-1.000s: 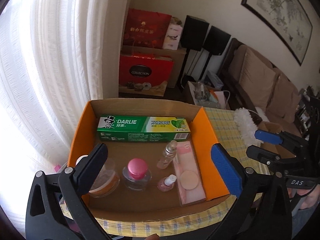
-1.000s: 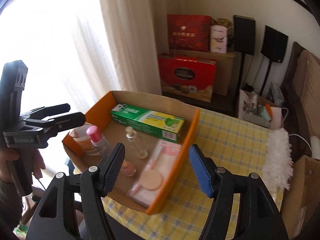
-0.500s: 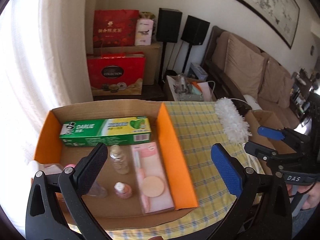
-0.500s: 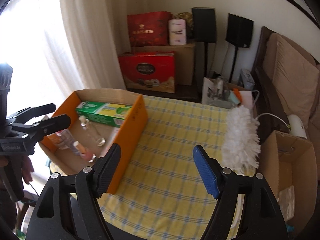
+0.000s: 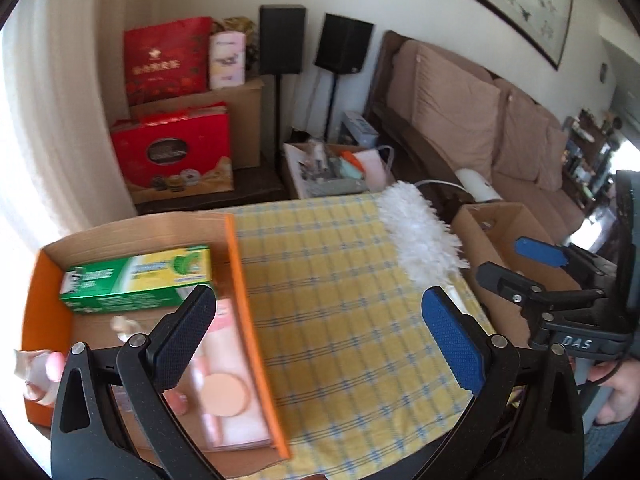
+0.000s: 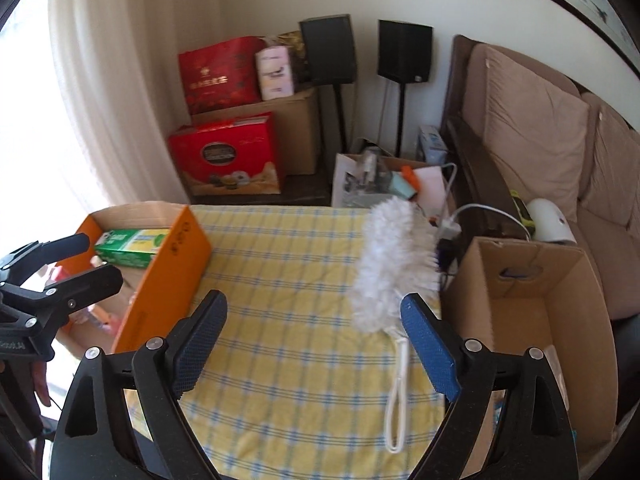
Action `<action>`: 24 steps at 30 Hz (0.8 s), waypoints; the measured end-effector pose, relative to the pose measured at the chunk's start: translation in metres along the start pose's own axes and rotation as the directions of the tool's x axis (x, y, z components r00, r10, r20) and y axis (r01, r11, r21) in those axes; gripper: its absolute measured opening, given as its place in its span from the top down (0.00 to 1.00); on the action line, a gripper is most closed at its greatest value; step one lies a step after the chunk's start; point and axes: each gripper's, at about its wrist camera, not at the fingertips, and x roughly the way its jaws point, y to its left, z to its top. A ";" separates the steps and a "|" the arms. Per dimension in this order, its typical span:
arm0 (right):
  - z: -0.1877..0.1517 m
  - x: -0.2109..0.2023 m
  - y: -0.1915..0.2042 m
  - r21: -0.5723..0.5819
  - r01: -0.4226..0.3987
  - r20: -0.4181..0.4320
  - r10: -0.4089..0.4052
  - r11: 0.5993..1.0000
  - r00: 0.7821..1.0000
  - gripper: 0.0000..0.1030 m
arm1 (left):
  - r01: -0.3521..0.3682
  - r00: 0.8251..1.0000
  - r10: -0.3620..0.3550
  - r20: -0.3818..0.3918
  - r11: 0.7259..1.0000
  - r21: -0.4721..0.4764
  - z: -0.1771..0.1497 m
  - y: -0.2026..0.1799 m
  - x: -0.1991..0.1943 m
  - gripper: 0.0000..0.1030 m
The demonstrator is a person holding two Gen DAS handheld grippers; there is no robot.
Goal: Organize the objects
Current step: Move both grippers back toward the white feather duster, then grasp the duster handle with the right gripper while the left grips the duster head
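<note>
An orange cardboard box (image 5: pixel 240 280) (image 6: pixel 160 288) stands at the left end of the yellow checked tablecloth (image 6: pixel 288 280). In it lie a green toothpaste carton (image 5: pixel 136 280) (image 6: pixel 128 250), a pink packet with a round puff (image 5: pixel 224 388) and small blurred bottles (image 5: pixel 40 368). A white fluffy duster (image 6: pixel 384 264) (image 5: pixel 416 236) lies along the cloth's right side. My left gripper (image 5: pixel 316 320) (image 6: pixel 94 260) is open over the box's right wall, nothing between its fingers. My right gripper (image 6: pixel 312 312) (image 5: pixel 502 258) hangs over the cloth left of the duster's handle, its jaws opening and empty.
An open brown carton (image 6: pixel 532 320) (image 5: pixel 492 232) stands just right of the table. A brown sofa (image 6: pixel 540 128) runs behind it. Beyond the far edge are red gift boxes (image 6: pixel 224 156), two black speakers (image 6: pixel 328 48) and a cluttered white box (image 6: pixel 380 184). A curtain (image 6: pixel 120 80) hangs at left.
Both views have swung right: the orange box has slid to the left edge, and the duster and brown carton have come in. The right jaws stand wider apart.
</note>
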 end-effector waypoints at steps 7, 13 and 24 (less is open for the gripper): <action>-0.010 0.009 -0.025 0.039 0.046 -0.013 -0.046 0.998 0.999 0.04 | 0.009 0.999 -0.008 -0.032 1.000 0.022 0.005 -0.027 0.030 0.00; -0.018 0.025 -0.049 0.071 0.060 -0.046 -0.057 0.996 0.997 0.01 | 0.020 0.997 -0.019 -0.073 1.000 0.007 0.006 -0.037 0.060 0.00; -0.047 0.055 -0.061 0.059 0.059 -0.120 -0.052 0.997 0.991 0.01 | 0.069 0.984 -0.076 -0.163 0.997 -0.044 -0.003 -0.055 0.114 0.00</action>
